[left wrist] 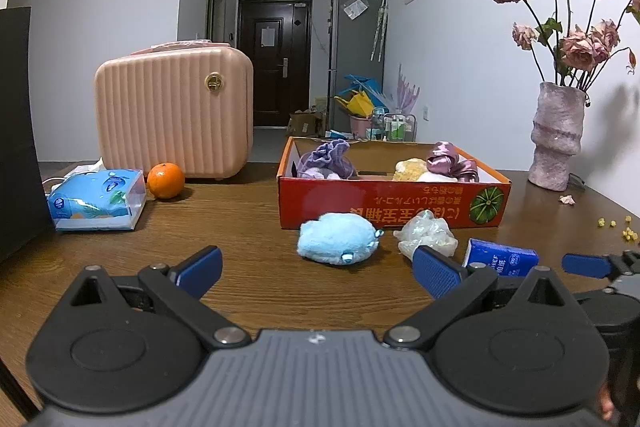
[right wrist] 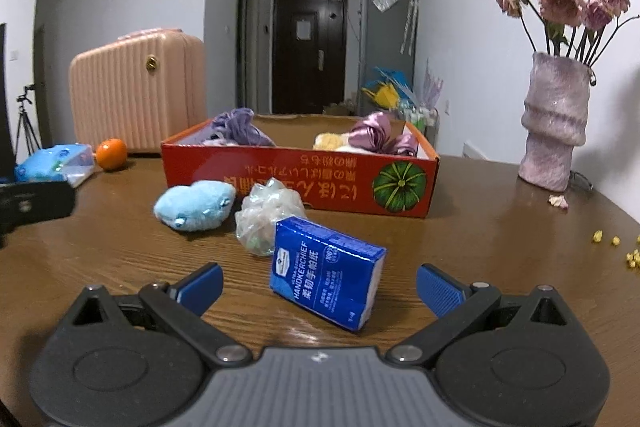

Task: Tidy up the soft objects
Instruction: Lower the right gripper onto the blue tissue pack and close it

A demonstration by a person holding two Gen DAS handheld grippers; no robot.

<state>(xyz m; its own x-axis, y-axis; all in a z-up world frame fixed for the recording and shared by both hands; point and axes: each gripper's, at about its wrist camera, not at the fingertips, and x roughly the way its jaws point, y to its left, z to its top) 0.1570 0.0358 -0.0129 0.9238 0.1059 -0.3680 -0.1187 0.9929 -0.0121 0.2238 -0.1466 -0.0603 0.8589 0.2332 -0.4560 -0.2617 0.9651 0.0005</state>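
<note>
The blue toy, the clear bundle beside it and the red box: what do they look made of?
The blue toy looks like fuzzy plush fabric: matte, napped surface, rounded soft shape. The clear bundle seems thin crinkled plastic film, translucent with glossy highlights. The red box appears to be printed cardboard: flat panels, brown unprinted inner wall.

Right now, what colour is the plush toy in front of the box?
Light blue plush toy, clearest in the right wrist view.
</note>
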